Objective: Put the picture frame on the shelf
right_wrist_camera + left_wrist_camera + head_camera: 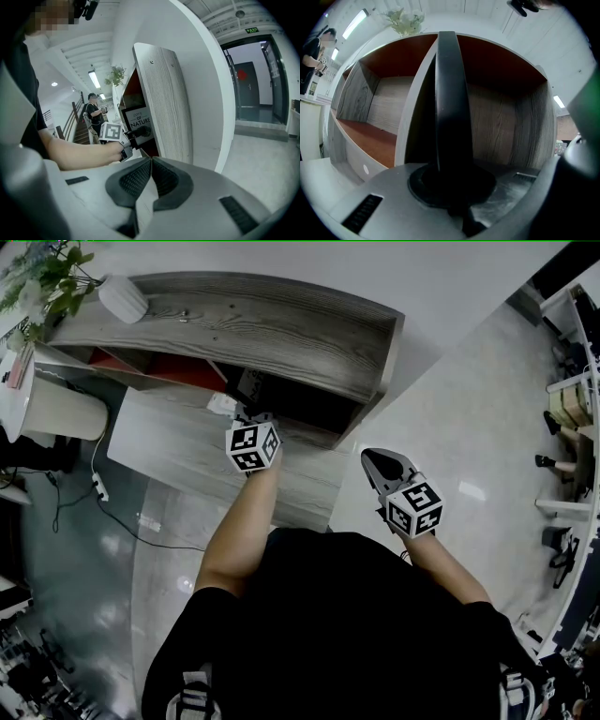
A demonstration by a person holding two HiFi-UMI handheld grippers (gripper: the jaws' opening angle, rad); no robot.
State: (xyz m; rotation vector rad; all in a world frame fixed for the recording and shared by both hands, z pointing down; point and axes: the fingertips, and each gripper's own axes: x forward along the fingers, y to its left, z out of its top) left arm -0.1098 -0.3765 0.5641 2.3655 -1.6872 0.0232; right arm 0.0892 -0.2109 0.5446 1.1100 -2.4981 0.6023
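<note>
Grey left gripper [451, 182], jaws clamped on the edge of a black-bordered rectangular picture frame [449, 101]; grey right gripper [150, 161], jaws pressed together with nothing between them.

Left forearm [239, 521]: bare, stretched forward to the open front of the grey wood-grain shelf unit [281, 324], gripper close to level. Right forearm [450, 568]: kept near the body, gripper tipped slightly downward over the pale floor [469, 399], off the unit's right end and apart from it. Picture frame: upright, seen edge-on from the left gripper view; from the right gripper view its face shows a white print lettered "LOVE OF NATURE". Location: at the mouth of the unit's right-hand compartment, red-brown panel above, grey wood-grain back behind. Whether its lower edge rests on the board cannot be told.
</note>
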